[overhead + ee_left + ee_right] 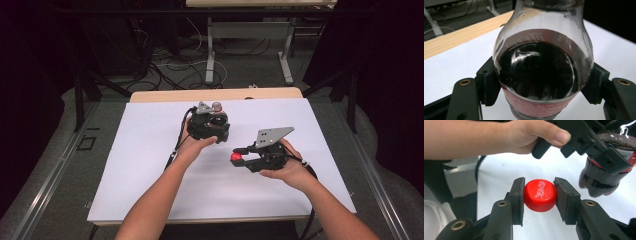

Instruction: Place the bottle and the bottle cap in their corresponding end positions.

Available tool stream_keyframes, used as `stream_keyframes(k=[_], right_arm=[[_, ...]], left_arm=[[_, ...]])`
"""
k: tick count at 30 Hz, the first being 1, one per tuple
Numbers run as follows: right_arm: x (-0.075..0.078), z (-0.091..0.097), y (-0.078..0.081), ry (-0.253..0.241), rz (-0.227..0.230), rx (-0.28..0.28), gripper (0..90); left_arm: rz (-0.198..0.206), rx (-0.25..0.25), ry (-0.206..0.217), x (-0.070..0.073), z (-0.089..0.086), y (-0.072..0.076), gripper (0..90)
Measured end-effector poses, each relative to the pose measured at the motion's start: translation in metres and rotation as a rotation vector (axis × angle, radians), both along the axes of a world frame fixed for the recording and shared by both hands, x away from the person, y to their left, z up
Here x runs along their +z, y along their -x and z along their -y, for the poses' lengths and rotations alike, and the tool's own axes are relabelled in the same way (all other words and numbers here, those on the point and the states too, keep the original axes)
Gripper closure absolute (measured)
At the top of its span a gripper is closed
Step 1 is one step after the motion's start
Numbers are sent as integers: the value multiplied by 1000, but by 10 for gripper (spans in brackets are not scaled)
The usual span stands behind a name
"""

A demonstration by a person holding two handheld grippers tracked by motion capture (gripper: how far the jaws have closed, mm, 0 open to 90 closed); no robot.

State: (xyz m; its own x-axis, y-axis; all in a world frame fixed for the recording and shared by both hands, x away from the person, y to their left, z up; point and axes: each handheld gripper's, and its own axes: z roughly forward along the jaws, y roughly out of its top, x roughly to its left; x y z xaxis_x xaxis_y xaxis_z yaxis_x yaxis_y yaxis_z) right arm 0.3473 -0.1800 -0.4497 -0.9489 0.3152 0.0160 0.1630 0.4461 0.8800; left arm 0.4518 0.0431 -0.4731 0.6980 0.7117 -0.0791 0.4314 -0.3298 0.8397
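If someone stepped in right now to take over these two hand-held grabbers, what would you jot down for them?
Left gripper: shut on the clear plastic bottle of dark cola with a red label, jaws clamped on its body, held above the white table sheet.
Right gripper: shut on the red ribbed screw cap, pinched squarely between both pads, apart from the bottle.
Done: the cap is off the bottle.
Left: either screw the cap back on or set it down on the sheet; the pictures don't settle which. Keep the bottle steady, since it holds liquid and is probably open.
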Motion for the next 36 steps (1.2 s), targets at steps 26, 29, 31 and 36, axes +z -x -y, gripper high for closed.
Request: stream_keyframes(k=[26,29,31,36], right_arm=[[-45,-5,1,-13,-15,-89,613],[-49,-9,1,-8,-19,-97,613],[-52,-10,-1,2,-26,-98,613],[-66,-17,-6,9,-37,-119,613]], left_arm=[[-7,28,-16,-49,11,-21,293],[-16,23,-22,-49,12,-21,285],[-11,21,-31,-49,12,-21,280],[-56,30,3,-51,11,-21,244]])
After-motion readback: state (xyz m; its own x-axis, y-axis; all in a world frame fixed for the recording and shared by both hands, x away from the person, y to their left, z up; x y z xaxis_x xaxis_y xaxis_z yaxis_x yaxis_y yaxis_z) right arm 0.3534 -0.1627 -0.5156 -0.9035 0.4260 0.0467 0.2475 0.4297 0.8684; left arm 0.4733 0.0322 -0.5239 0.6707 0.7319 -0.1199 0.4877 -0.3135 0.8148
